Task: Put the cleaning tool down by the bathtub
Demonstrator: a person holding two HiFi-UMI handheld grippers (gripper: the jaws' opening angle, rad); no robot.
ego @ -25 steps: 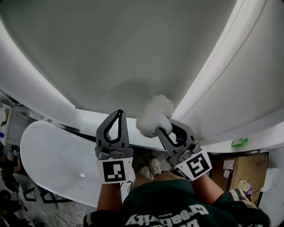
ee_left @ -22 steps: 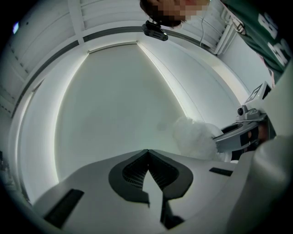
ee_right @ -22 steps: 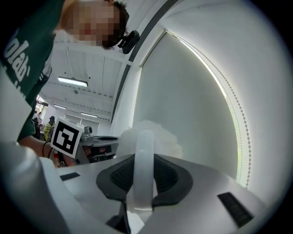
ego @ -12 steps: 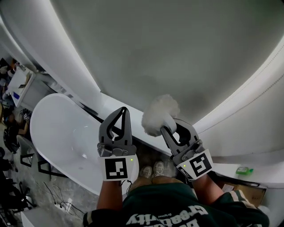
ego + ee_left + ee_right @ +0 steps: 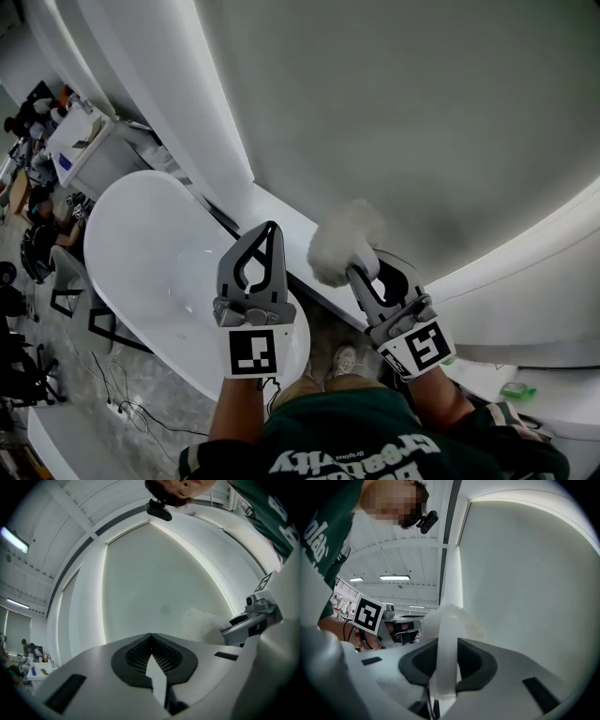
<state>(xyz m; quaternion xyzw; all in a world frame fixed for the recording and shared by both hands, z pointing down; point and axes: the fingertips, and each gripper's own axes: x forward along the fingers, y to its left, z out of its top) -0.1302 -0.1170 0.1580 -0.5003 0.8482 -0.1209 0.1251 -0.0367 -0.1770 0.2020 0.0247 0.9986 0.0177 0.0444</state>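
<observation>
The cleaning tool is a fluffy white brush head (image 5: 343, 242) on a flat white handle (image 5: 447, 660). My right gripper (image 5: 362, 273) is shut on that handle, with the fluffy head (image 5: 457, 620) sticking out past the jaw tips. It is held up in front of a large curved white wall. My left gripper (image 5: 268, 232) is beside it on the left, shut and empty, its tips (image 5: 151, 637) meeting. The white oval bathtub (image 5: 150, 267) lies below and to the left of both grippers. From the left gripper view the brush head (image 5: 201, 623) and the right gripper (image 5: 253, 615) show at right.
A white ledge (image 5: 281, 225) runs along the wall behind the tub. A green bottle (image 5: 518, 390) lies on it at lower right. Black stand legs (image 5: 70, 302) and cables (image 5: 127, 411) are on the floor at left. A desk with people (image 5: 75, 141) is at upper left.
The view has swung left, bringing much more of the bathtub and the room at left into sight. Both grippers keep their pose, and the right one still holds the brush.
</observation>
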